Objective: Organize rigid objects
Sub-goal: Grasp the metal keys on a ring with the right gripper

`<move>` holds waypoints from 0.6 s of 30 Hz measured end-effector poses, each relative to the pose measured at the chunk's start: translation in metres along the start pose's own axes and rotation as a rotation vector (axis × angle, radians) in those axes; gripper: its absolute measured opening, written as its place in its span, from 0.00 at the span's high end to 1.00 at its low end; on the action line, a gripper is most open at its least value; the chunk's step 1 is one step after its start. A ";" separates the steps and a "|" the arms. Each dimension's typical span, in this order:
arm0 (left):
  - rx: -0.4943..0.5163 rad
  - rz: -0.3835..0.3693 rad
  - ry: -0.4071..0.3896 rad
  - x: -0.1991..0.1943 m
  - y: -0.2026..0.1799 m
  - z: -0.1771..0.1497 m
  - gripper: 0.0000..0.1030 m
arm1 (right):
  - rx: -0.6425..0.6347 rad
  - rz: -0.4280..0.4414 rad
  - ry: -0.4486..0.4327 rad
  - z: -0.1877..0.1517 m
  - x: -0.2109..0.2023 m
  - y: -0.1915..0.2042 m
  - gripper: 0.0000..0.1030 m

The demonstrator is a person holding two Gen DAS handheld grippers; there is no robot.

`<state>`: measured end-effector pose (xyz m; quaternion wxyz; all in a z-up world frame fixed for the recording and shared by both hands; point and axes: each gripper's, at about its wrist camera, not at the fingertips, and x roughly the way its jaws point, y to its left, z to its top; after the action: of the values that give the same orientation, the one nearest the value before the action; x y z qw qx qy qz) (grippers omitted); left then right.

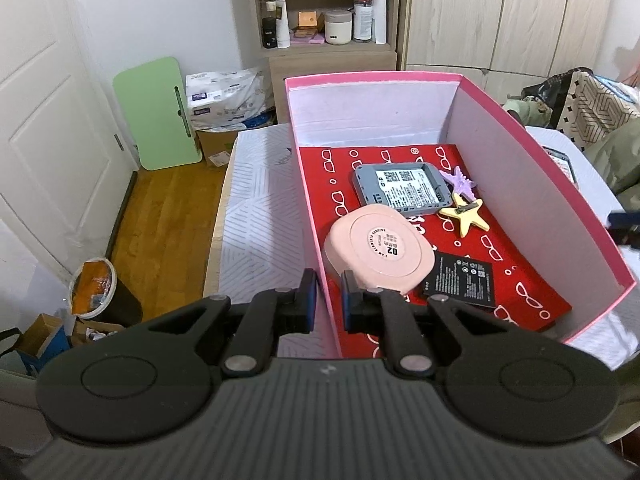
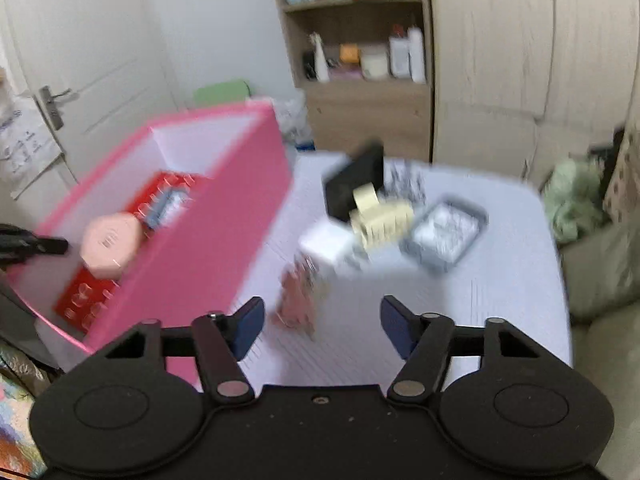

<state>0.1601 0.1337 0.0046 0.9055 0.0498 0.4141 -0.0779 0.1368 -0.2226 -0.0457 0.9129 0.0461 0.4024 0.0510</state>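
A pink box with a red patterned floor stands on the white table. In it lie a pink round case, a grey device, a yellow star clip, a purple star clip and a black card. My left gripper is shut on the box's near left wall. My right gripper is open and empty above the table, right of the box. Ahead of it, blurred, lie a pink clip, a cream claw clip, a grey tray, a white block and a black item.
A wooden shelf unit with bottles and jars stands behind the table, wardrobe doors to its right. A green board leans on the wall by a white door. Clothes are piled at the table's right edge. A bin stands on the wooden floor.
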 end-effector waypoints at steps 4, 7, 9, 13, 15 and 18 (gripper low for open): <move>0.002 -0.001 0.011 0.000 0.000 0.001 0.89 | 0.004 0.002 -0.017 -0.010 0.020 -0.002 0.37; 0.005 0.004 0.012 -0.001 -0.001 0.001 0.89 | -0.046 -0.007 -0.036 -0.008 0.030 0.003 0.40; 0.005 0.006 0.011 -0.001 -0.001 0.000 0.89 | -0.071 0.006 -0.046 -0.008 0.033 0.007 0.44; 0.000 0.002 0.013 -0.001 -0.001 0.000 0.89 | -0.144 0.022 -0.042 -0.006 0.046 0.023 0.49; 0.001 0.003 0.013 -0.001 -0.001 0.000 0.89 | -0.179 0.011 -0.034 -0.007 0.055 0.029 0.49; 0.001 0.000 0.014 -0.001 -0.001 0.000 0.89 | -0.216 -0.012 -0.041 -0.006 0.063 0.031 0.71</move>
<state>0.1593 0.1332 0.0059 0.9025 0.0510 0.4205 -0.0778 0.1731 -0.1833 -0.0919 0.9208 -0.0541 0.3761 0.0878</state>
